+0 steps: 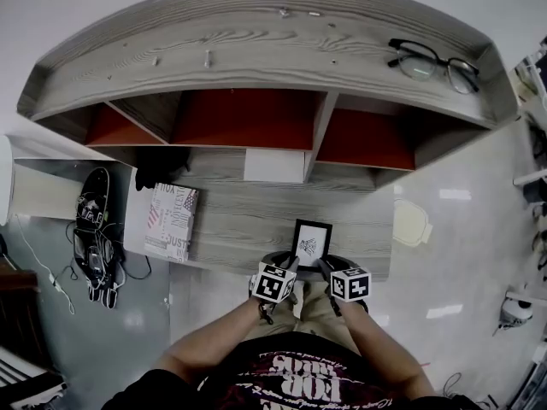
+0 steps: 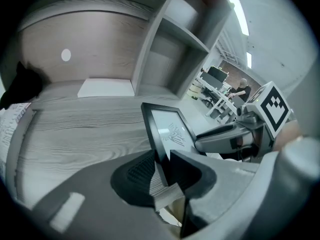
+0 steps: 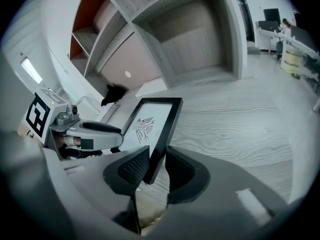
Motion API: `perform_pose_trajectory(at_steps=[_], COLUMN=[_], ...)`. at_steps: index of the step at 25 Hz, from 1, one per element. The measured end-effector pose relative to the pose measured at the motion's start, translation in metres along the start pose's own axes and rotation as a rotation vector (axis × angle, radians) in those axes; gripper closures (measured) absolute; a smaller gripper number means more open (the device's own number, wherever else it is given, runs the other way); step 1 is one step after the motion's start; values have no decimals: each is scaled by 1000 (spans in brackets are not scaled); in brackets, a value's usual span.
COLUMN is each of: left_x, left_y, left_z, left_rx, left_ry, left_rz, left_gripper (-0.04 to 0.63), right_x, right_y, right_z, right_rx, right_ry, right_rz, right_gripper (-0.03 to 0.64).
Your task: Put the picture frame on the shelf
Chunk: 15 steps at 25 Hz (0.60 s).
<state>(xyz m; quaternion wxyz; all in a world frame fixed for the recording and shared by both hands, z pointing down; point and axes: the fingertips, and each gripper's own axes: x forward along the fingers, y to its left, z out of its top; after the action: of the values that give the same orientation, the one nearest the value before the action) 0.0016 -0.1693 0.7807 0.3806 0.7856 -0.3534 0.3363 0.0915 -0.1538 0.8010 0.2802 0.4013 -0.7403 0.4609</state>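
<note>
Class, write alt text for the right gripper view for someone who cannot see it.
The right tool grips one edge of a black picture frame; the left tool holds the opposite edge, over a grey wooden desk.

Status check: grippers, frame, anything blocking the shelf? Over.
Grip: left gripper and right gripper both clamped on picture frame, lower corners. At the desk front edge, not yet shelved. On shelf top, far right: eyeglasses.
</note>
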Motion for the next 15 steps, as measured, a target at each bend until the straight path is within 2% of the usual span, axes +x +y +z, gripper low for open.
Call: perform_pose_trajectory(at_steps=[4,15], left_x=[-11,-42], left_y=[0,-17], left_z=[10,61], left_rx=[16,85], left_ry=[-18,-132], left_rz=[8,-13], left_gripper=[497,499], right_x=[-8,-49], right_y=[9,17], right_z=[11,55], right_rx=[-3,-41], right_ry=[-32,-146], right_rz=[-3,-43], right_gripper=[492,492])
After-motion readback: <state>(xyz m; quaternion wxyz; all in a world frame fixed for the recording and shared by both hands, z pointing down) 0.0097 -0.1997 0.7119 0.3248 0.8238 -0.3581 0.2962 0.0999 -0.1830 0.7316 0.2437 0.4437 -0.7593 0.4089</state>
